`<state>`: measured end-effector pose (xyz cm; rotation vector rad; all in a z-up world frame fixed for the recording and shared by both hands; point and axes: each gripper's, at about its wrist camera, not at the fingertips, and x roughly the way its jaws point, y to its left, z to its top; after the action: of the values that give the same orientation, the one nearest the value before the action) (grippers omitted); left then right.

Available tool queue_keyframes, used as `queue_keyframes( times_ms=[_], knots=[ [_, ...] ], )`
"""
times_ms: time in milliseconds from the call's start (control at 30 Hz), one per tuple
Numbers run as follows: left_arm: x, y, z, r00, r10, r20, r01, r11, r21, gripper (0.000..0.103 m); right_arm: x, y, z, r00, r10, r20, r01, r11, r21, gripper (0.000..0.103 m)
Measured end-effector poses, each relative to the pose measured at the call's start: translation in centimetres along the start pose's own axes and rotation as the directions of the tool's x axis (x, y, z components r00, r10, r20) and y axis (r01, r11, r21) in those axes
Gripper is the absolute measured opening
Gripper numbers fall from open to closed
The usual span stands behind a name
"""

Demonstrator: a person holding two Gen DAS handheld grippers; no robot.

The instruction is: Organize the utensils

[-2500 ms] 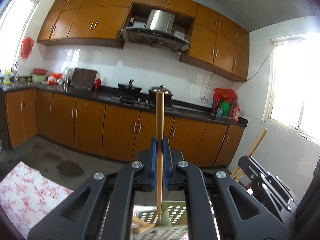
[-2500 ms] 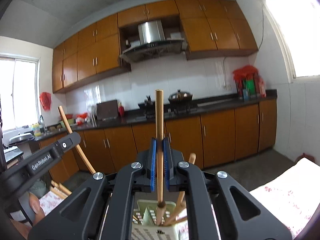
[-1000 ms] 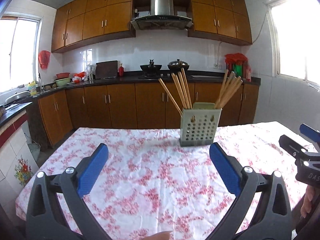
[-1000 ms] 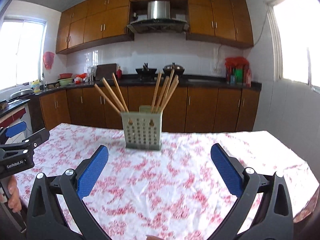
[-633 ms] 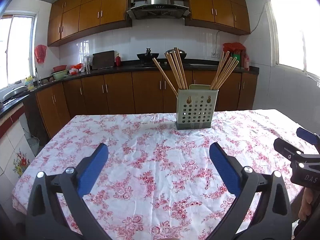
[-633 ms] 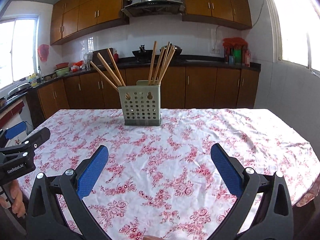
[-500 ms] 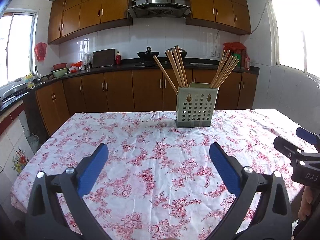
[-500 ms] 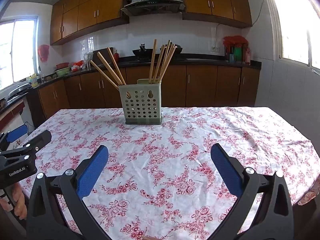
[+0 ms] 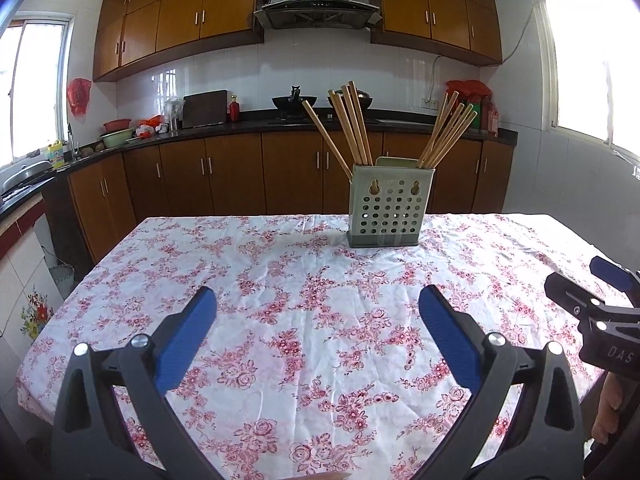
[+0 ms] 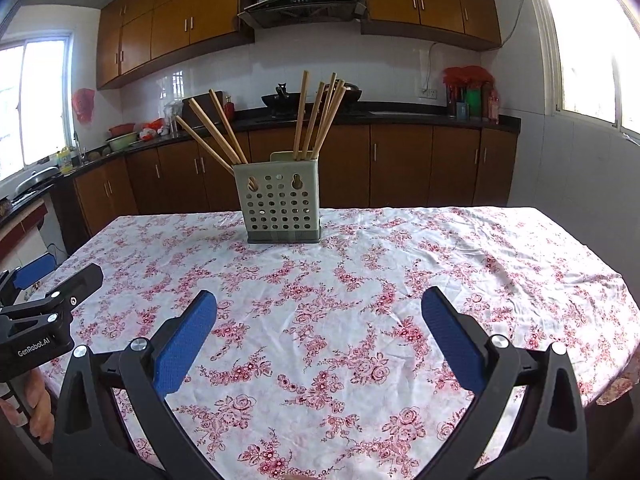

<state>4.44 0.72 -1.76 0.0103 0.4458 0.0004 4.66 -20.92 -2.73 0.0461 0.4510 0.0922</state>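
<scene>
The chopsticks stood in the perforated holder, in two bunches: one leaning toward the left side, one toward the right. The holder sat upright on the floral tabletop, toward its far edge. A couple of seconds before, each tool had been clamped on a single chopstick directly above the holder. At this moment both of those chopsticks were in the holder with the rest.

I had the left tool spread wide and empty, drawn well back from the holder over the near part of the tabletop. The right tool was likewise spread wide and empty, also well clear. In the last half second both views had changed very little.

No loose utensil was visible on the tabletop. My judgement: the organizing task was complete or nearly so, and the retreat marked its end.
</scene>
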Motion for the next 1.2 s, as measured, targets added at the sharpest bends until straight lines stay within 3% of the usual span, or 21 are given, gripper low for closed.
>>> queue_keyframes(
  times_ms=[1200],
  knots=[
    [0.22, -0.29, -0.13, 1.000, -0.001, -0.013, 0.001, 1.000, -0.007, 0.099, 0.07, -0.24, -0.02, 1.000, -0.006, -0.007, 0.006, 1.000, 0.016, 0.101]
  ],
)
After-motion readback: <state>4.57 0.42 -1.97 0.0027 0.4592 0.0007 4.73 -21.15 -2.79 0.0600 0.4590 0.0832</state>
